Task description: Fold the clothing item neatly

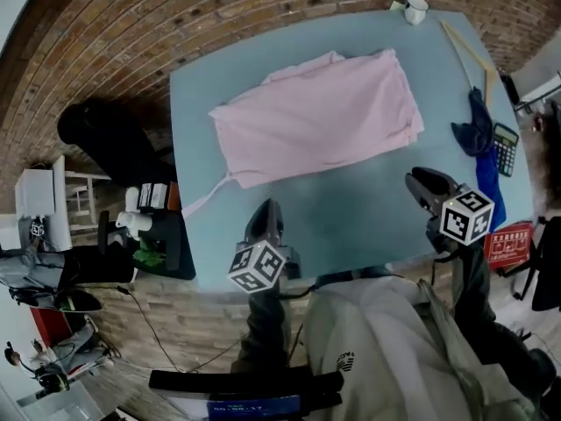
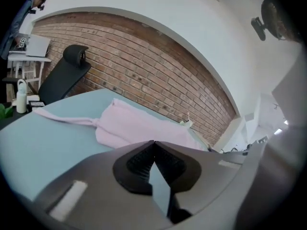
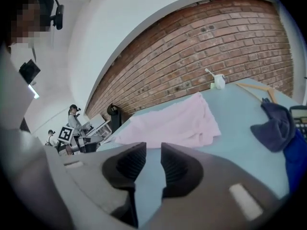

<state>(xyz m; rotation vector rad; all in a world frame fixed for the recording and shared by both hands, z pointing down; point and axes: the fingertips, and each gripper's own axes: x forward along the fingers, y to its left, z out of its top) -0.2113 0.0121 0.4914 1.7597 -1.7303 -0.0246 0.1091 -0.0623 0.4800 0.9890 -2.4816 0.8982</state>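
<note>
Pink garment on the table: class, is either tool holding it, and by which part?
Neither. The left tool is shut on nothing, the right tool open and empty; the pink garment lies free on the table beyond both.

Head view steeply down over table [image 1: 351, 217], gripper views low near its front edge, facing brick wall [image 2: 158, 75], all sharing pink cloth [image 1: 324, 117]

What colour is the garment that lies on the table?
The garment is plain pale pink; the head view shows it best.
</note>
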